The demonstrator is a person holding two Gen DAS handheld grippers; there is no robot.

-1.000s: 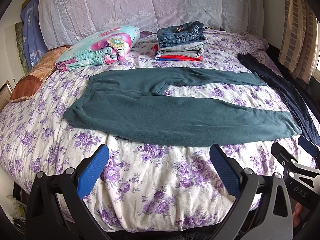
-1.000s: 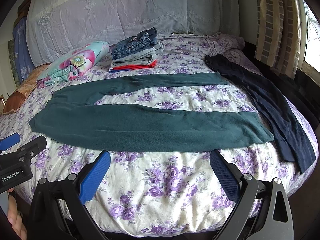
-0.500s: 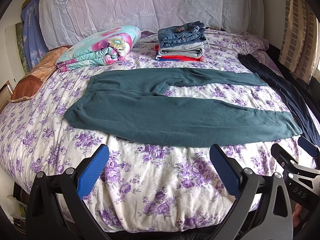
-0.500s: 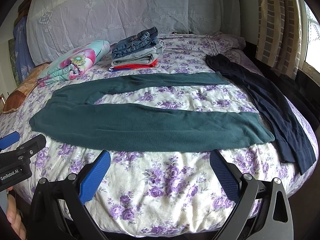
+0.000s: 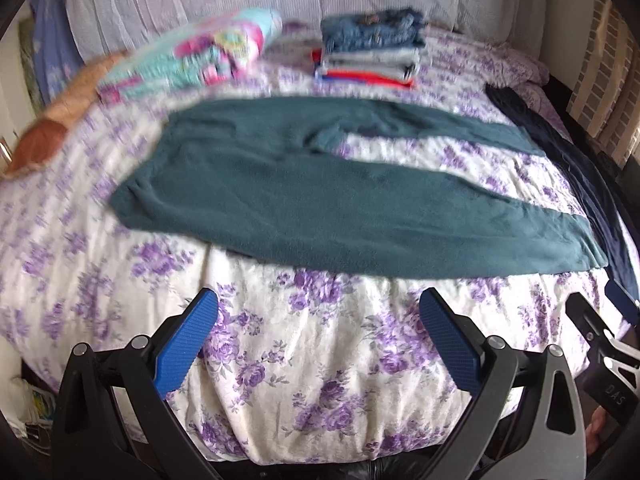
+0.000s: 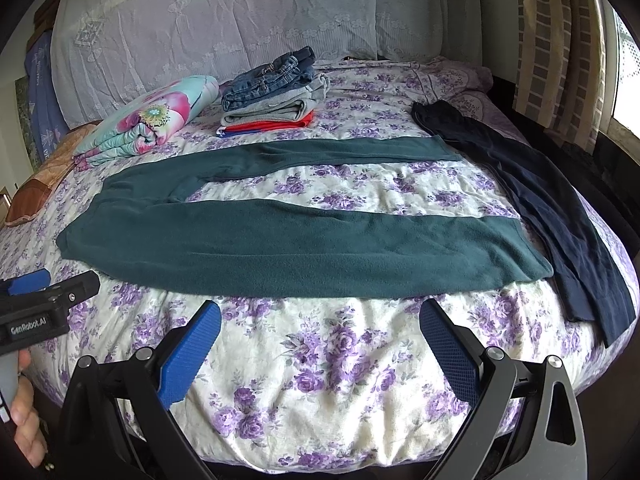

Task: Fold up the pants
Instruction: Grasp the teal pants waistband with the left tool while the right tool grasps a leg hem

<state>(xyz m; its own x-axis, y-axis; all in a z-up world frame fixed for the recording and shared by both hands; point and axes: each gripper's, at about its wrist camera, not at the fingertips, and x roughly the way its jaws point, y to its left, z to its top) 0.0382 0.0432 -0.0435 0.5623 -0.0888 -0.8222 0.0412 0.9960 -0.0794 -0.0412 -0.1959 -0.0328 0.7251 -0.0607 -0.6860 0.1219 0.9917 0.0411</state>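
Note:
Dark green pants (image 5: 320,208) lie flat across the floral bed, waistband to the left, both legs spread apart to the right; they also show in the right wrist view (image 6: 304,248). My left gripper (image 5: 318,344) is open and empty, above the bed's near edge short of the near leg. My right gripper (image 6: 320,352) is open and empty, also short of the near leg. Each gripper shows at the edge of the other's view: the right one (image 5: 608,344), the left one (image 6: 44,300).
Dark navy pants (image 6: 560,208) lie along the bed's right side. A stack of folded clothes (image 6: 272,92) and a folded floral quilt (image 6: 148,120) sit at the back by the lace-covered pillows. A curtain (image 6: 560,48) hangs at the right.
The left gripper has moved forward and left toward the pants, its view now blurred. The right gripper has edged slightly closer. The pants have not moved.

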